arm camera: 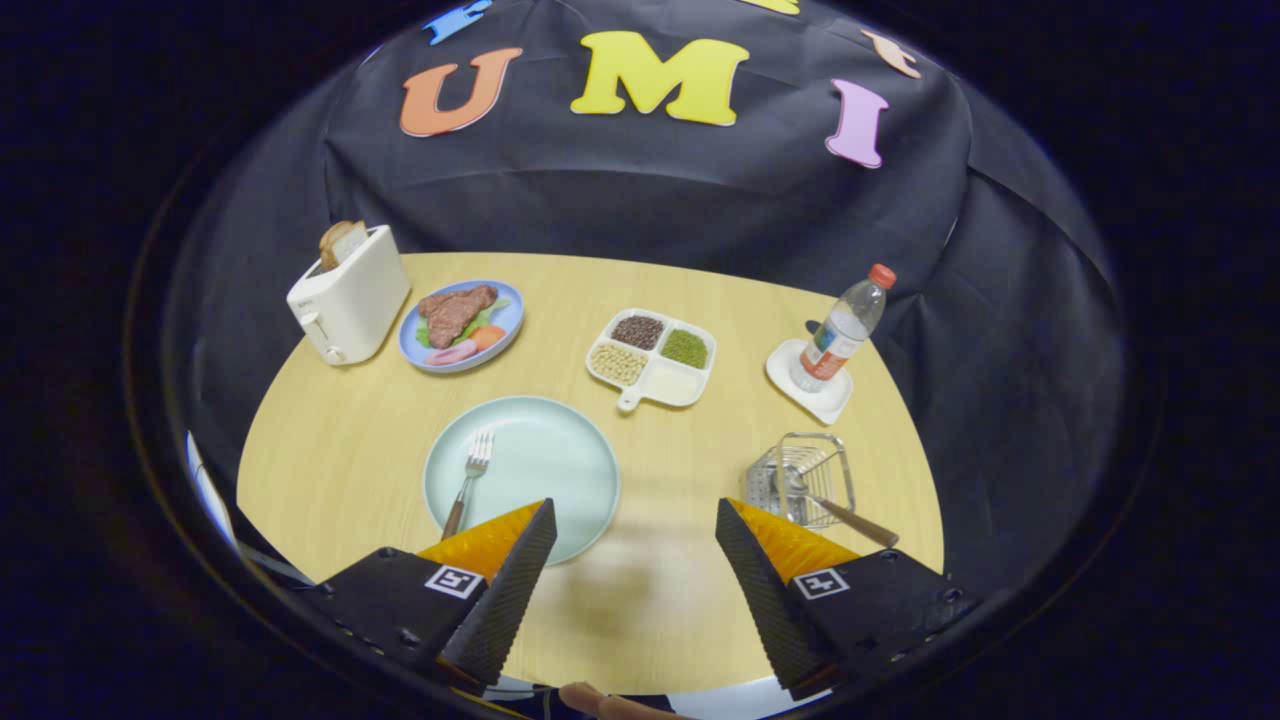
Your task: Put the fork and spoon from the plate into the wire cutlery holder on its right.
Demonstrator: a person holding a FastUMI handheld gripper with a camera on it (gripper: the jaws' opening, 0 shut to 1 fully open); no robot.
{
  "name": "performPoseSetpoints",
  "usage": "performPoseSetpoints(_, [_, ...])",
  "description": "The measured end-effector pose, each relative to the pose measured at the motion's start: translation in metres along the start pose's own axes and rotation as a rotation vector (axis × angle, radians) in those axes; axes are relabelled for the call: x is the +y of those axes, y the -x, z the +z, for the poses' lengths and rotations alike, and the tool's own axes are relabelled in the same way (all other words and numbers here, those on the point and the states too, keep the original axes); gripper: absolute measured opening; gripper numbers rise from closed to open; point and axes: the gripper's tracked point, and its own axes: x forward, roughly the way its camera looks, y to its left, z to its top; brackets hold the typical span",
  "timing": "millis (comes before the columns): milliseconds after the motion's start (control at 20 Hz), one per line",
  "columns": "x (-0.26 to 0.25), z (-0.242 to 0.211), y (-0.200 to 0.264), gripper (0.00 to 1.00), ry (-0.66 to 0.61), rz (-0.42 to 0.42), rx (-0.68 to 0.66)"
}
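Note:
A pale green plate (pixel 545 460) lies on the wooden table just beyond my left finger. A fork (pixel 468 479) with a brown handle rests on the plate's left part, tines pointing away. To the plate's right stands the wire cutlery holder (pixel 805 475), just beyond my right finger. A spoon (pixel 835 509) lies in it, its brown handle sticking out over the rim toward the right. My gripper (pixel 632 525) is open, raised above the table, with nothing between its fingers.
Farther back stand a white toaster (pixel 348 295) with bread, a blue plate of meat and vegetables (pixel 462 325), a white divided dish of grains (pixel 652 358) and a water bottle (pixel 840 332) on a white coaster. The round table's edge (pixel 925 470) curves close past the holder.

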Motion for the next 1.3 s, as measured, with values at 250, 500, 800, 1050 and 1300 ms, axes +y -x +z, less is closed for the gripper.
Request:
performPoseSetpoints(250, [0.044, -0.027, -0.016, 0.96, 0.025, 0.027, 0.057])
performPoseSetpoints(500, [0.087, -0.058, -0.027, 0.96, 0.031, 0.051, 0.128])
performPoseSetpoints(800, [0.112, -0.083, -0.04, 0.97, -0.029, 0.018, 0.195])
performPoseSetpoints(1050, [0.131, -0.08, -0.038, 0.95, -0.125, 0.013, 0.217])
performPoseSetpoints(1300, [0.144, -0.083, -0.032, 0.96, -0.122, 0.033, 0.243])
